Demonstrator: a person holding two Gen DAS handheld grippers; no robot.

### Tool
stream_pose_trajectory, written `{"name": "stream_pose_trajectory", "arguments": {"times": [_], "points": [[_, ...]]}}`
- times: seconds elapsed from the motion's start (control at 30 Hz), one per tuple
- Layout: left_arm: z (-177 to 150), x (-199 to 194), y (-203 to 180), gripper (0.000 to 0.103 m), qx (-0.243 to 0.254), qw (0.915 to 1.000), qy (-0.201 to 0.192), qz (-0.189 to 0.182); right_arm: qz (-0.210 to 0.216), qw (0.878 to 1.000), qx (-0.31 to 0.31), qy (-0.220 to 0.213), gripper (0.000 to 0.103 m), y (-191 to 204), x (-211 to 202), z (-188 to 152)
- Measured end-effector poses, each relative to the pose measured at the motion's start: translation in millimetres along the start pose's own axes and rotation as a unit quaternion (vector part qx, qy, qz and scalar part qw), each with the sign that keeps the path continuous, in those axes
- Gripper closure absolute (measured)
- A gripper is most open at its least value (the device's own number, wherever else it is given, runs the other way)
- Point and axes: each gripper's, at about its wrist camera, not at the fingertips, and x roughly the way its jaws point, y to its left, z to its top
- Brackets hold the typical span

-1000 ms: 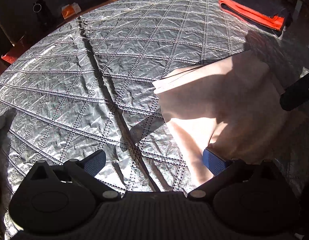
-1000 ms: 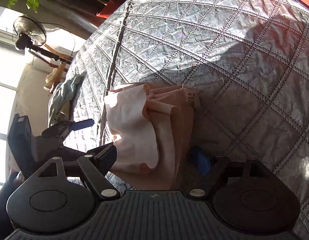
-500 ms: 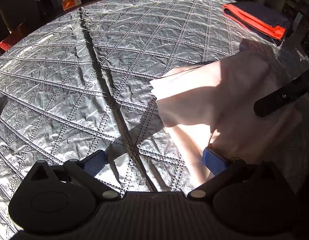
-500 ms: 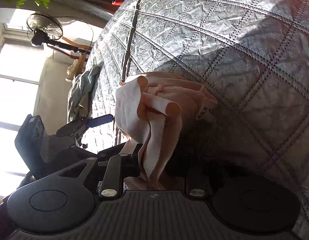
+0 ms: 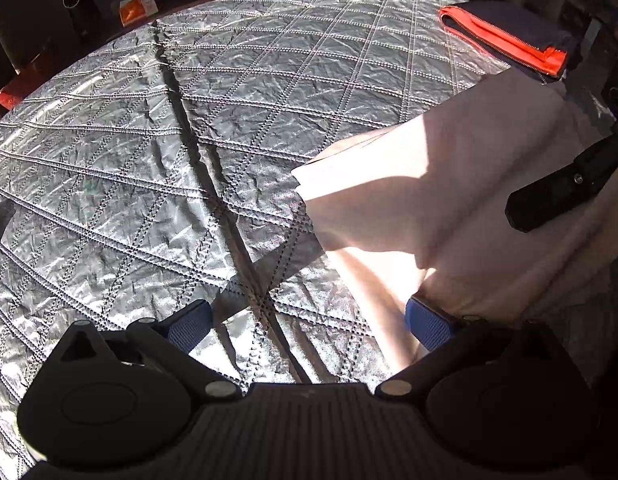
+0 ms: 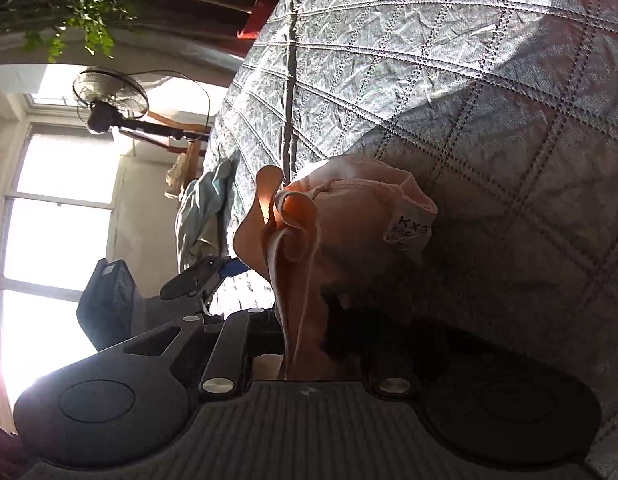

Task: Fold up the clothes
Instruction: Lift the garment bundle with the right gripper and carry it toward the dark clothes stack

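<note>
- Pink garment [image 5: 449, 184] lies on the quilted cover [image 5: 189, 140], off to the right-finger side of the left gripper [image 5: 309, 322]; its long axis runs away from the fingers toward the right gripper [image 6: 305, 340], which is nearer
- Right gripper: jaws closing, gathered hem pinched between them (label [image 6: 409, 232] beyond the tips)
- Left gripper: spread wide, holding nothing; right pad [image 5: 427, 322] touching the cloth edge

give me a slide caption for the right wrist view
Right tongs closing on a bunched pink garment over the quilted silver cover, left tongs beyond.
</note>
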Motion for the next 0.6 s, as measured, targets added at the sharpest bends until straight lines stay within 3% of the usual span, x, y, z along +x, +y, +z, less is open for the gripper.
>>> {"name": "stream_pose_trajectory", "arguments": {"times": [0.13,0.23,0.27,0.33,0.37,0.43,0.47,0.5,0.53,0.6], "points": [[2.4,-3.4,3.1,0.001,0.001,1.0,0.003,0.001,-0.009,1.0,-0.007,-0.001,0.083,-0.2,3.6,0.4],[2.8,-0.3,7.9,0.0,-0.008,0.9999,0.007,0.005,-0.01,1.0,-0.014,0.005,0.077,1.6,10.0,1.0],[2.2,-0.4,8.8,0.0,-0.012,0.9999,0.007,0.002,-0.009,1.0,-0.018,0.005,0.071,3.1,11.6,0.9],[2.0,-0.5,8.5,0.0,-0.01,0.9999,0.007,0.002,-0.01,1.0,-0.022,0.008,0.042,5.8,15.9,0.8],[2.0,-0.3,8.3,0.0,-0.01,0.9999,0.006,0.002,-0.015,0.999,-0.027,0.012,0.019,7.4,18.6,0.7],[1.7,-0.1,8.3,0.0,-0.011,0.9999,0.005,0.001,-0.012,0.999,-0.033,0.018,0.019,10.4,22.7,0.1],[1.5,-0.1,8.6,0.0,-0.012,0.9999,0.005,0.0,-0.03,0.999,-0.035,0.017,0.031,12.0,24.0,-0.2],[1.5,0.2,9.0,0.0,-0.012,0.9999,0.005,-0.001,-0.054,0.998,-0.038,0.011,0.05,13.4,23.5,-0.5],[1.5,0.7,9.4,0.0,-0.013,0.9999,0.005,-0.002,-0.07,0.997,-0.033,0.003,0.056,12.5,21.9,-0.9],[1.5,1.0,10.9,0.0,-0.018,0.9998,0.006,-0.005,-0.057,0.998,-0.013,-0.003,0.059,4.7,19.0,-2.3]]}}
